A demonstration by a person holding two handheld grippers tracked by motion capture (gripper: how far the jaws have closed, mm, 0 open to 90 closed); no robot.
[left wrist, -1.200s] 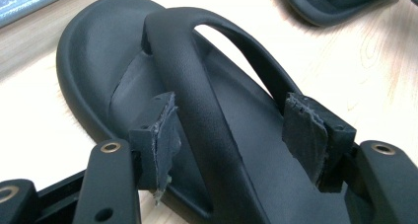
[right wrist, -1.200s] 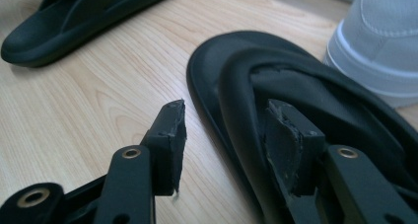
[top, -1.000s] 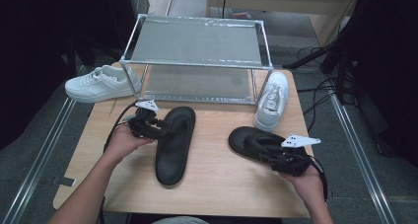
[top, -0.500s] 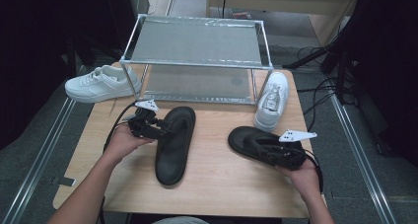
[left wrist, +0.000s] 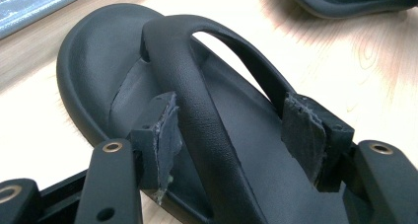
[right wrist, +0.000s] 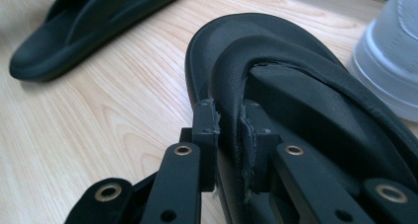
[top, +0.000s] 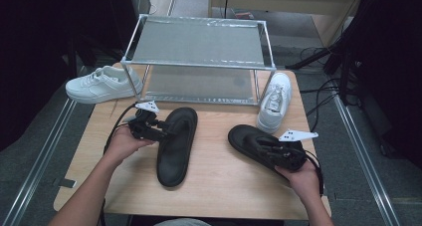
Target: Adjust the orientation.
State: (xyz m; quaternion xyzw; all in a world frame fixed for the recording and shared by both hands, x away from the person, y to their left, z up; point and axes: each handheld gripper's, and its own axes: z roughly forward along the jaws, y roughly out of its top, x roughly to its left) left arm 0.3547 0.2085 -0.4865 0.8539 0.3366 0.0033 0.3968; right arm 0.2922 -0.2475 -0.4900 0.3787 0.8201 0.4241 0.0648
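Your left gripper (left wrist: 236, 145) stood wide open, its pads either side of the strap of the left sandal (top: 175, 145) without pressing it. Your right gripper (right wrist: 229, 135) had just been closing and pinched the strap of the right sandal (top: 256, 145) near the bench's right edge. A white sneaker (top: 274, 100) stood just beyond, beside the wire rack (top: 199, 64).

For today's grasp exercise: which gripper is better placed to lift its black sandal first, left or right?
Right, probably. The right gripper has just been closing and pinches its sandal's strap between its pads. The left gripper stands open astride the other sandal's strap, not yet gripping.
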